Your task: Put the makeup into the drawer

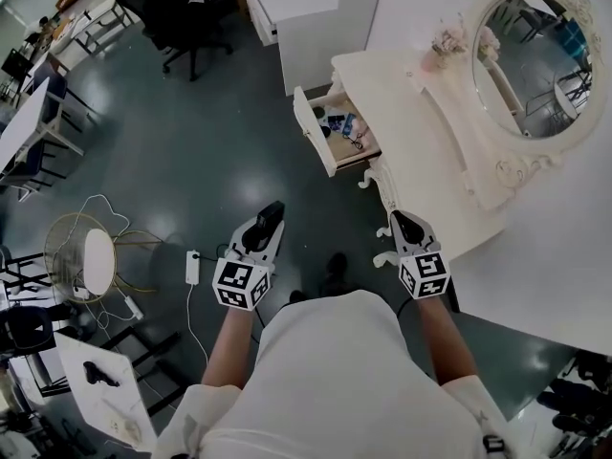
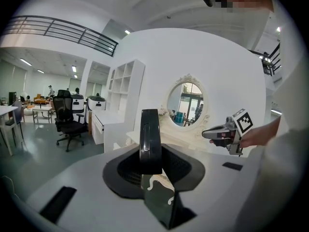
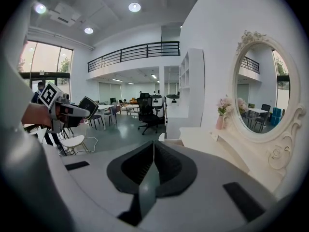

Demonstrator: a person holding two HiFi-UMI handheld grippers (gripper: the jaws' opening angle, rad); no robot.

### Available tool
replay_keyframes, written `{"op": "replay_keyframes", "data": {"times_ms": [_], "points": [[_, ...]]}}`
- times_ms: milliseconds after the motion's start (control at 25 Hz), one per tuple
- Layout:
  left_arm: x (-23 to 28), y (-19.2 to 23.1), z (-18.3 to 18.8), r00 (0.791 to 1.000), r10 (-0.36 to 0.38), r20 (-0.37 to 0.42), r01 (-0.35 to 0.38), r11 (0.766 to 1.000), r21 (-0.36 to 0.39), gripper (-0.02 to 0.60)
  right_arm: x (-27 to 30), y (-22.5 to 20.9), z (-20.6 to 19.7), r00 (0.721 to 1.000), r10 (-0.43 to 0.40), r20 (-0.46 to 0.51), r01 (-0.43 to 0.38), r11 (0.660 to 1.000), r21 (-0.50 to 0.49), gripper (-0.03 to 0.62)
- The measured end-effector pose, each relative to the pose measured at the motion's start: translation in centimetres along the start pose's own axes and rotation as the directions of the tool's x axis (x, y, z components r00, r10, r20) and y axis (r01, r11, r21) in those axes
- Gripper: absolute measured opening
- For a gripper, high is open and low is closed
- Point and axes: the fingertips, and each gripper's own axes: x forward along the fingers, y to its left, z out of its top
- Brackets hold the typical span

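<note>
My left gripper (image 1: 269, 222) is shut on a black makeup compact (image 1: 271, 218), held on edge above the floor, short of the vanity. In the left gripper view the compact (image 2: 150, 140) stands upright between the jaws. My right gripper (image 1: 401, 222) is shut with nothing in it, close to the vanity's front corner; in its own view the jaws (image 3: 153, 153) meet in a thin line. The white drawer (image 1: 313, 130) stands pulled open ahead of both grippers, with several small items inside. Each gripper shows in the other's view: the right gripper (image 2: 217, 133) and the left gripper (image 3: 72, 111).
The white vanity (image 1: 421, 127) carries an oval mirror (image 1: 535, 60) and a pink flower vase (image 1: 442, 48). A white cabinet (image 1: 306, 12) stands behind the drawer. On the floor to the left are a power strip (image 1: 192, 267), a round stool (image 1: 98, 259) and an office chair (image 1: 186, 8).
</note>
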Motion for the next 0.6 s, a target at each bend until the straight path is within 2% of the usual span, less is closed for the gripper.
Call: {"op": "replay_keyframes", "data": {"times_ms": [320, 600], "points": [[4.8, 0.1, 1.8, 0.999, 0.039, -0.017, -0.039, 0.999, 0.007, 0.101, 3.6, -4.2, 1.5, 0.999, 0.049, 0.01, -0.049, 0.999, -0.001, 0.03], [9.1, -1.1, 2.4, 0.998, 0.057, -0.031, -0.056, 0.998, 0.019, 0.101, 5.6, -8.3, 1.2, 0.997, 0.072, 0.007, -0.072, 0.997, 0.012, 0.029]]}}
